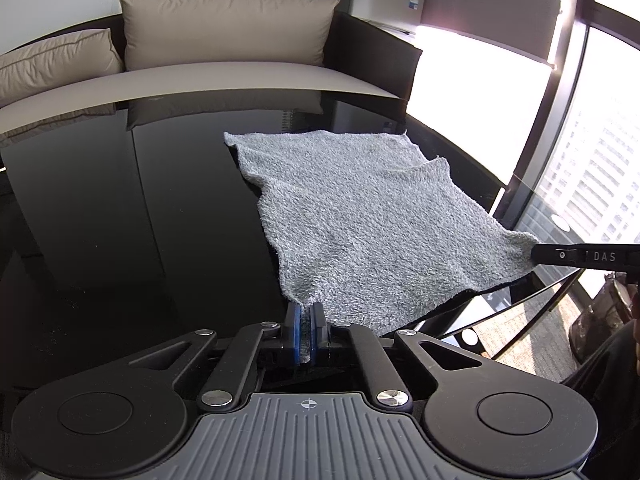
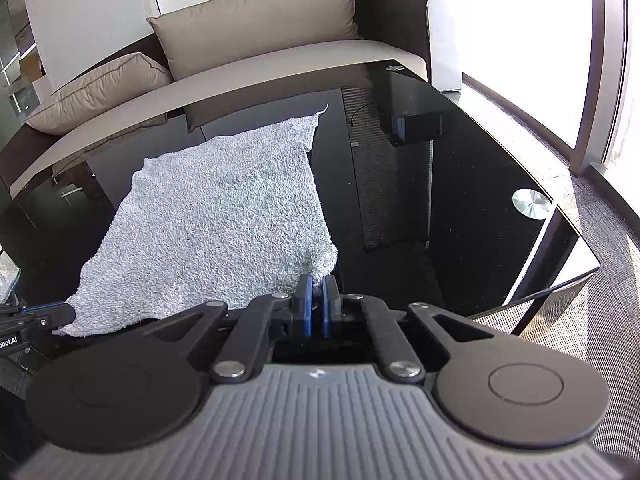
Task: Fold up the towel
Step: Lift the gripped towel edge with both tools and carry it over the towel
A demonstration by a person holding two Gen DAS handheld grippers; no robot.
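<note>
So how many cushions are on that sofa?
2. A big cushion stands upright against the sofa back; a smaller cushion leans left of it. More may sit out of view.

An office lounge high in a building: a beige-cushioned sofa (image 1: 224,68), a glossy black glass worktop (image 2: 460,184), grey carpet (image 2: 608,320), floor-to-ceiling windows (image 1: 600,128) facing a tower block.

Towel (image 1: 360,216) lies on the table (image 1: 120,200) (near edge) — sofa (image 1: 224,76) behind.

Both grippers' fingers (image 1: 306,320) (image 2: 316,300) clamped
</note>
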